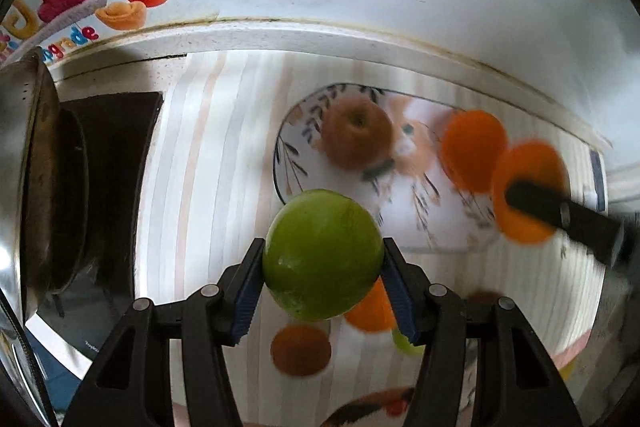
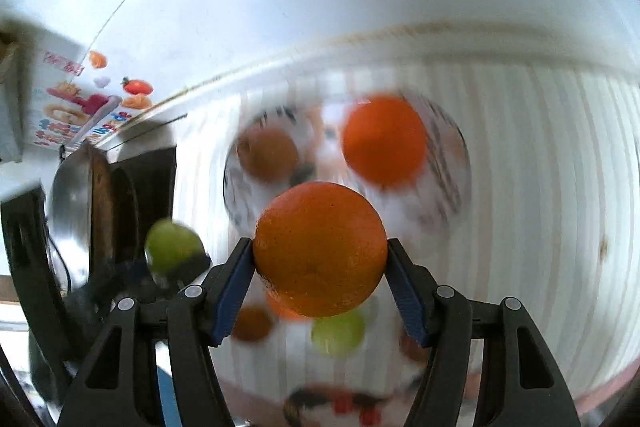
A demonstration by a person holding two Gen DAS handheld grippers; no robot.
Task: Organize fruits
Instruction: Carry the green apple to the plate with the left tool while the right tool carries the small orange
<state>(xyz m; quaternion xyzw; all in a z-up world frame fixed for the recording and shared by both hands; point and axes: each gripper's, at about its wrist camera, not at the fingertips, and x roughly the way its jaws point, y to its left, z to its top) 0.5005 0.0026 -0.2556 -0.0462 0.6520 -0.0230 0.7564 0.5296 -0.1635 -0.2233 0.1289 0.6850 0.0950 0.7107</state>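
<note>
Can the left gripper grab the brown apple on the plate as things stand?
Probably not yet. The left gripper is already shut on a green apple, so its jaws are full. The brown apple sits in the open on the plate with nothing over it; the way looks free once the green apple is set down.

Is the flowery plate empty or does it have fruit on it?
Not empty. The plate holds a brown apple and an orange.

Left gripper (image 1: 322,263): two black plastic fingers with triangular cut-outs, round silver pivot pins at the linkages, ribbed dark-blue pads (image 1: 249,291) on the inner faces. Right gripper (image 2: 320,255): same build, with black linkage arms, silver pins and blue ribbed pads (image 2: 234,293).
</note>
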